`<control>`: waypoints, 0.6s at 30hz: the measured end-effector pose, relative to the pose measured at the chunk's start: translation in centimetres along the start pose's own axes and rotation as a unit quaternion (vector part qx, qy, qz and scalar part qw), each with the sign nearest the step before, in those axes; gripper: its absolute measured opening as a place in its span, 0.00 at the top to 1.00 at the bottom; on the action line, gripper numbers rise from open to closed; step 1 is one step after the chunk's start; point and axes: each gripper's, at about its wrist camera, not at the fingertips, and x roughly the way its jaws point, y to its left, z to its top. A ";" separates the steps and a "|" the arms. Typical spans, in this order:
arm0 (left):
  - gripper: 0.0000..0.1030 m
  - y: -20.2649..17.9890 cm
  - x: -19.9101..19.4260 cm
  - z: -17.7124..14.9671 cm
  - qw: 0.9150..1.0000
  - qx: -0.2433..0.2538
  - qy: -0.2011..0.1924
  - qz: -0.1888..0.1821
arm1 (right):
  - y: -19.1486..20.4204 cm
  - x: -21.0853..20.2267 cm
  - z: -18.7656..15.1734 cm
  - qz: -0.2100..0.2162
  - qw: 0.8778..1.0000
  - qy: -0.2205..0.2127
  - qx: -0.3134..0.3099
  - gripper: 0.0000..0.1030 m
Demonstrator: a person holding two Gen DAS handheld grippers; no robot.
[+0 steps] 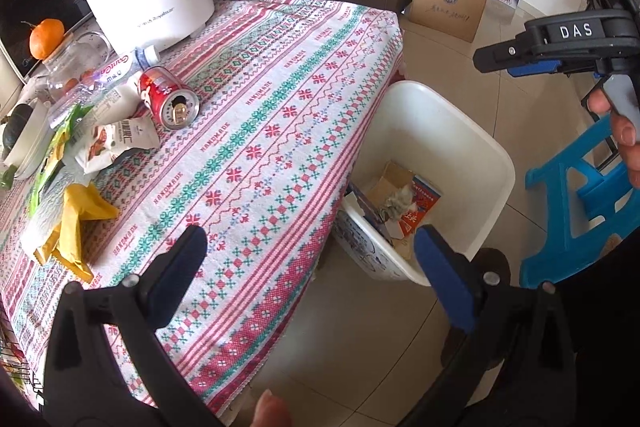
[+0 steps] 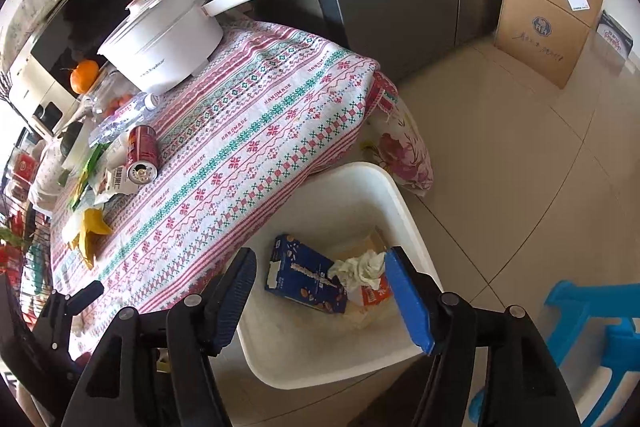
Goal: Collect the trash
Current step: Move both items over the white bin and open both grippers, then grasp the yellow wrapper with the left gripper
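the white bin [image 2: 404, 211] stands on the floor at the bench's [image 2: 256, 131] edge, holding a dark blue carton [image 2: 308, 279], a crumpled tissue [image 2: 362, 267] and an orange packet. above it the right gripper [image 2: 324, 299] hangs with jaws wide apart and nothing between them. the left gripper [image 1: 312, 279] is also spread wide and empty. at ten o'clock on the bench lie a dented red can [image 1: 168, 99], wrappers [image 1: 116, 143] and a banana peel [image 1: 80, 223].

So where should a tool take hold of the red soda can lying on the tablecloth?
Across the round body of the red soda can, coming from above. It lies on its side, opened top facing the camera, trash crowding its far side, so the jaws should straddle the curved wall.
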 end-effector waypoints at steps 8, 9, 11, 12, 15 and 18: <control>0.00 2.8 -1.5 -0.1 0.999 -0.031 -0.011 0.018 | 3.0 -0.4 0.5 0.003 1.000 -0.015 -0.027 0.29; 0.00 3.3 -1.7 -0.1 0.999 -0.036 -0.011 0.021 | 3.5 -0.4 0.6 0.002 0.999 -0.018 -0.032 0.28; 0.00 4.5 -2.2 -0.1 0.998 -0.049 -0.013 0.026 | 4.4 -0.4 0.9 0.002 0.999 -0.022 -0.041 0.27; 0.00 5.1 -2.4 -0.1 0.998 -0.057 -0.012 0.031 | 4.8 -0.5 1.0 0.003 0.999 -0.023 -0.044 0.27; 0.00 7.7 -2.8 -0.1 0.995 -0.085 0.000 0.053 | 6.3 -0.5 1.3 0.009 0.998 -0.028 -0.055 0.26; 0.00 10.8 -3.1 -0.3 0.990 -0.121 0.010 0.071 | 7.9 -0.5 1.7 0.013 0.997 -0.033 -0.070 0.25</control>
